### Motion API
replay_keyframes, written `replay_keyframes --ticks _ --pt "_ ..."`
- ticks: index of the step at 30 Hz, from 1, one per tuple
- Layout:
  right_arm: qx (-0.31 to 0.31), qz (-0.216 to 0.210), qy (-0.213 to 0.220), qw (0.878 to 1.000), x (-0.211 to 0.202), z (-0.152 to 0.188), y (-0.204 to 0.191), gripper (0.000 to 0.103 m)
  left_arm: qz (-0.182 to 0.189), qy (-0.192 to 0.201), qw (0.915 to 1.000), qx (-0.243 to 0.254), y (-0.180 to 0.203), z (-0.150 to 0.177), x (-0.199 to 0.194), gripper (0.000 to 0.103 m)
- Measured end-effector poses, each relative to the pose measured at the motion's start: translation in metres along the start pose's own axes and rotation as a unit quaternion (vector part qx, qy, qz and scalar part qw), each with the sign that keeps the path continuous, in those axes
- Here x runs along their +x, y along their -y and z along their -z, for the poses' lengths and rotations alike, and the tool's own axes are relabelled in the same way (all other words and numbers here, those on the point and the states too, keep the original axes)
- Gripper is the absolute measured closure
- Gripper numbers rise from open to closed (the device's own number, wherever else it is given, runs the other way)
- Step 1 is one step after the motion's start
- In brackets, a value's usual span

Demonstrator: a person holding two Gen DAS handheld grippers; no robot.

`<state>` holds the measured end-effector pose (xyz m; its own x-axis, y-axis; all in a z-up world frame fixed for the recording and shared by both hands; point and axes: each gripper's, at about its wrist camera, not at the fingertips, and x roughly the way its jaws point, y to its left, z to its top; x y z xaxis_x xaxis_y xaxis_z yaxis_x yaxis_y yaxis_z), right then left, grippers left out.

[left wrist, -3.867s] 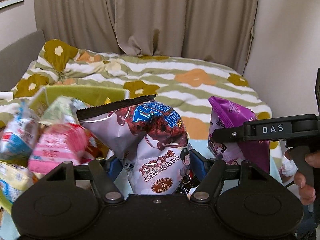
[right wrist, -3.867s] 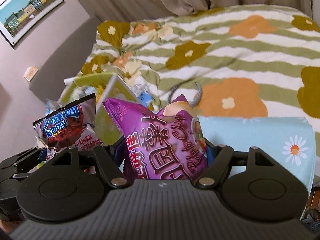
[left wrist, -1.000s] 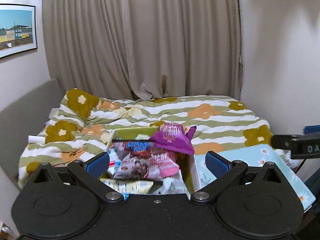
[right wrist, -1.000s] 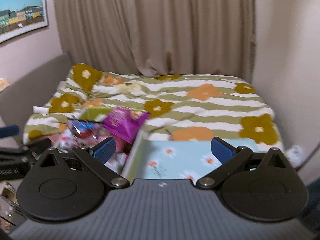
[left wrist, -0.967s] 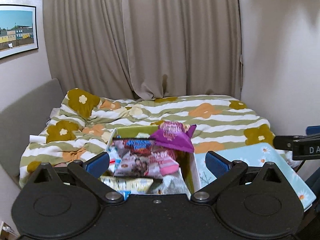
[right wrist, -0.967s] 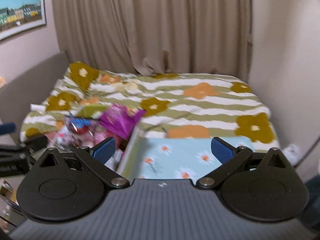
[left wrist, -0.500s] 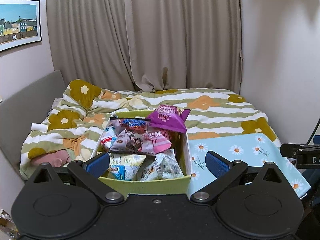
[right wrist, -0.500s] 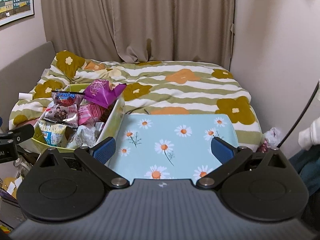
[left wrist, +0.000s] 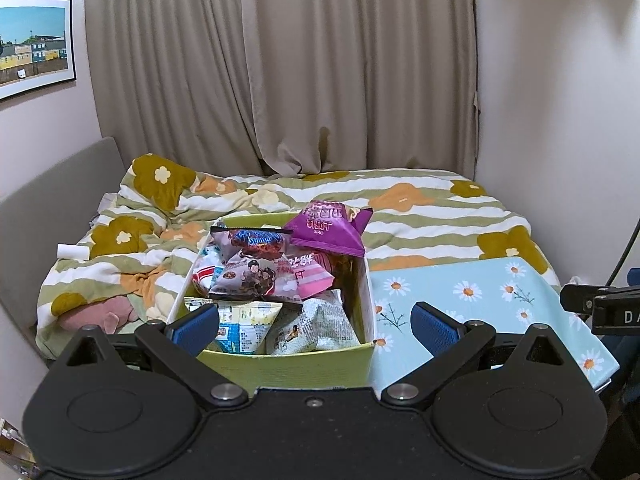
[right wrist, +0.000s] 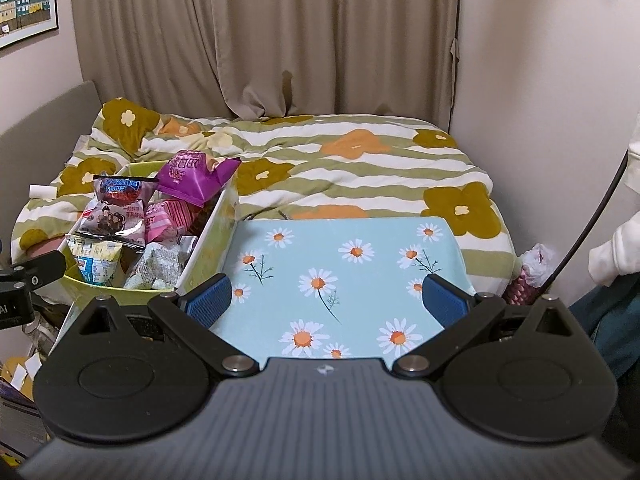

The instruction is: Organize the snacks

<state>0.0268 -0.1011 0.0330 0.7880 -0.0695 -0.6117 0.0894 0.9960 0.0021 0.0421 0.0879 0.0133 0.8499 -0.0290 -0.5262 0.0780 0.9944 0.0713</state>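
**Snack box full, both grippers wide and empty**

Beige curtains (left wrist: 320,72) hang behind a bed under a green-and-white striped quilt with orange and olive flowers (left wrist: 420,216), and a framed picture of coloured houses (left wrist: 32,44) hangs on the wall far left of the left gripper.

Ahead of the left gripper (left wrist: 314,322), and overlapped at its near wall by the left blue pad, stands an open lime-green cardboard box (left wrist: 280,368) heaped with snack packets. A pale packet with blue and yellow print (left wrist: 244,326) lies nearest, just past the left pad, with a crinkled white-and-grey packet (left wrist: 316,324) beside it toward the right. Beyond them rests a silver-purple chocolate sponge packet with cartoon figures (left wrist: 248,264), a pink striped packet (left wrist: 310,276) touching its right side. A purple crisp bag (left wrist: 328,228) sits on top at the far right corner, tilted over the box's rim. This gripper's jaws are spread wide, holding nothing.

Right of the box, touching its side wall, is a light-blue table printed with daisies (right wrist: 340,264). The right gripper (right wrist: 326,300) hovers over the table's near edge, its blue pads spread fully apart and gripping nothing; the box lies ahead to its left. Far right of it, a white sleeve (right wrist: 616,256) shows at the frame edge.
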Motion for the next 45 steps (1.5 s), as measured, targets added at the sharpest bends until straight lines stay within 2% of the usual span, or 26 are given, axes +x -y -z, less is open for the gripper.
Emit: replay_keyframes --ticks 45 --pt "0.006 0.011 -0.005 1.0 0.0025 0.0035 0.0011 0.0 0.014 -0.014 0.9998 0.0 0.001 0.0057 -0.0015 0.0"
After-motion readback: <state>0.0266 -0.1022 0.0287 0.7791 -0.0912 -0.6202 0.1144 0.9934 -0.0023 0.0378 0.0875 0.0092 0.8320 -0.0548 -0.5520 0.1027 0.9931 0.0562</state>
